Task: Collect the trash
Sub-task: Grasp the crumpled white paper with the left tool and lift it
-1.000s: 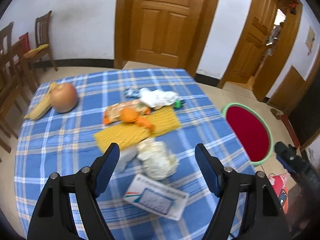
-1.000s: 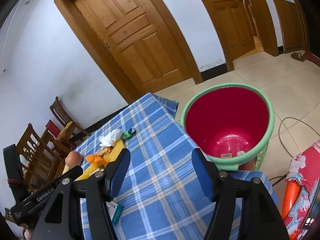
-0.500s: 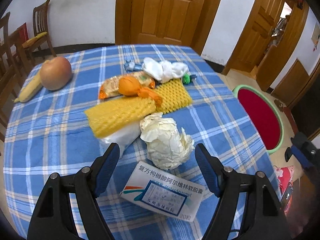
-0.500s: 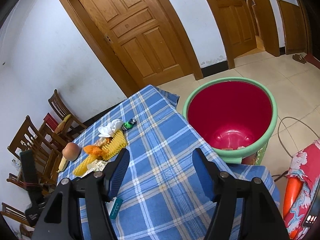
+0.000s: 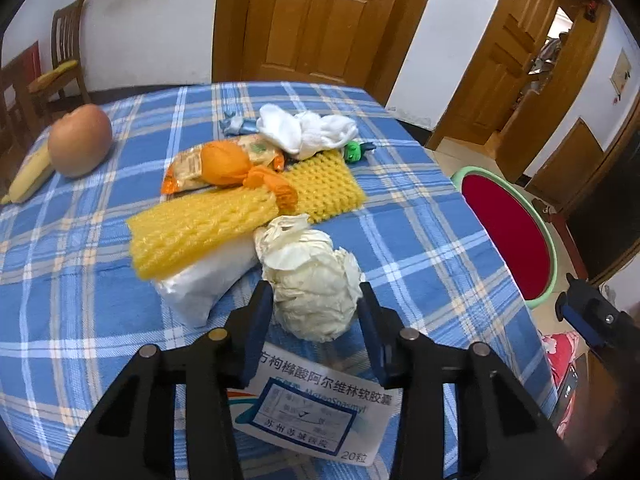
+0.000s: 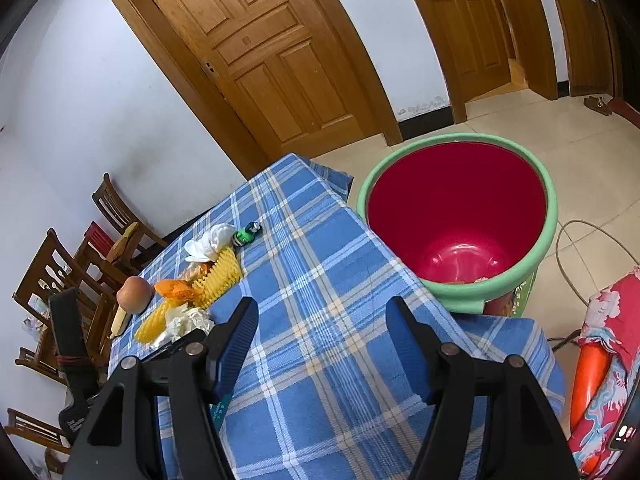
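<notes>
Left gripper (image 5: pixel 316 300) fingers closed on crumpled paper ball (image 5: pixel 312 280), just in front of yellow foam net (image 5: pixel 200 228). Right gripper (image 6: pixel 320 320) open, empty, over tablecloth (image 6: pixel 320 280) beside red bucket (image 6: pixel 460 216).

Blue-and-white plaid tablecloth (image 5: pixel 400 216) covers the table. Round reddish-yellow apple (image 5: pixel 80 140) near the cloth's far left corner, touching a pale yellow banana (image 5: pixel 28 178) on its outer side. Dark wooden slat-back chairs (image 6: pixel 60 276) beyond that corner. Panelled brown wooden door (image 5: pixel 316 16) behind the cloth's far edge.
</notes>
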The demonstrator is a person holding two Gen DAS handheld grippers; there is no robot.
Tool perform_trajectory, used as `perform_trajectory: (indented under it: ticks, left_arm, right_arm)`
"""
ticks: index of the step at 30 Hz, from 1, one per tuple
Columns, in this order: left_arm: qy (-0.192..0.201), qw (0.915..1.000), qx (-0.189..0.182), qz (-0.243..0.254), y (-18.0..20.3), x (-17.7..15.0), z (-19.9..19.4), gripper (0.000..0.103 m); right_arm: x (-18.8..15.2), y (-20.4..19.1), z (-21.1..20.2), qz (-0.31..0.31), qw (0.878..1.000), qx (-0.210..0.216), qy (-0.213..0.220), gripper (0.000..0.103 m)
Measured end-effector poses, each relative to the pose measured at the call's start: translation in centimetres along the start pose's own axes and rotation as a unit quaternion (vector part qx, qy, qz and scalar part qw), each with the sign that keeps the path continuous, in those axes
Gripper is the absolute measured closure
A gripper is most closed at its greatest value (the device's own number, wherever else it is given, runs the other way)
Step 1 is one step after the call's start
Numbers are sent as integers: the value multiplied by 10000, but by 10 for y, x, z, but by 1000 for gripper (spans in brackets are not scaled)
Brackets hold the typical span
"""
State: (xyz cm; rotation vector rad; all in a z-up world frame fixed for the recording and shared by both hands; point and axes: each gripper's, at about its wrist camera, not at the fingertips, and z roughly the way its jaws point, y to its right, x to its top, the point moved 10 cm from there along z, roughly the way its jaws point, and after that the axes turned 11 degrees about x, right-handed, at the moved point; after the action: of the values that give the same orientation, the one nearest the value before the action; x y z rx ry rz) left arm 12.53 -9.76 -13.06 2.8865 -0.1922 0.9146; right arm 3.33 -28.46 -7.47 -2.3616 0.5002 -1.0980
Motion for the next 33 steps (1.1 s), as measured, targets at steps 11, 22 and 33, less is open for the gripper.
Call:
perform_trajectory:
  ticks: [11,22,33]
  left_arm:
    - [413,9990,-5,-190,-21,8,-49,62]
    - [424,9958,528,-623,-84,-18,-69,62]
    - [349,9907,810,-1032,-139,-43,-74,62]
  right_arm:
    - [-11,-23,2,-269,9994,165,-114,29]
    - [-42,-58,21,-654,9951,482,-559,16]
    - [-84,-98,60,-1373,9784,722,-1367,9]
